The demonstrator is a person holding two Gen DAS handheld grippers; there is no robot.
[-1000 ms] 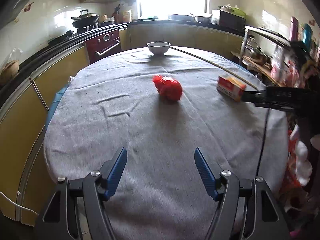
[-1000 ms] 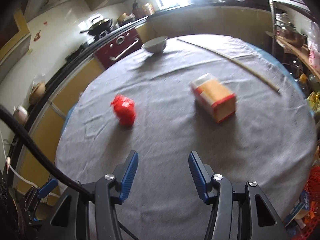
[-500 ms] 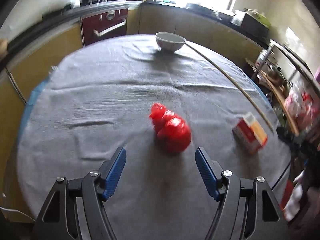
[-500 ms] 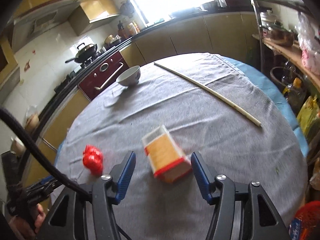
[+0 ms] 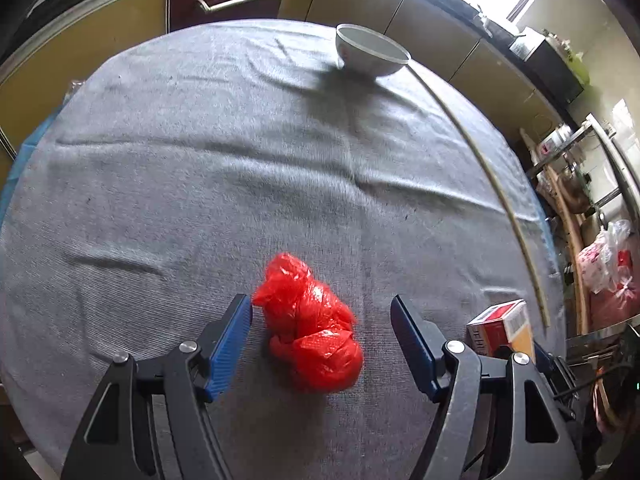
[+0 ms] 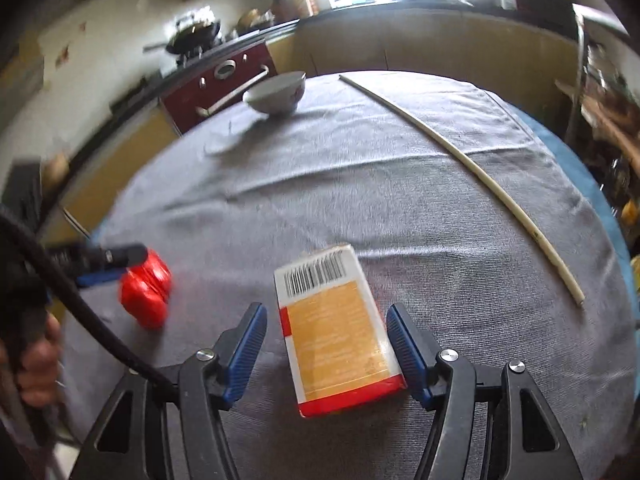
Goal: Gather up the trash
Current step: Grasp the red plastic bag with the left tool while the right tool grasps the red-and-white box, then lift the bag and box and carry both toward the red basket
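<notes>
A crumpled red plastic bag [image 5: 310, 326] lies on the grey tablecloth between the open fingers of my left gripper [image 5: 322, 330], not touched by either pad. It also shows in the right wrist view [image 6: 146, 290]. An orange, white and red carton [image 6: 340, 330] lies flat between the open fingers of my right gripper [image 6: 324, 340], with small gaps on both sides. The carton also shows in the left wrist view [image 5: 502, 326] at the right.
A white bowl [image 5: 372, 50] stands at the far side of the round table [image 5: 200, 160]. A long thin pale stick [image 6: 464, 164] lies along the right side. Kitchen cabinets and an oven ring the table. Bags and shelves stand at the right.
Both grippers moved forward and down. The red bag now sits between my left fingers, and the carton between my right fingers. Both stay open.
</notes>
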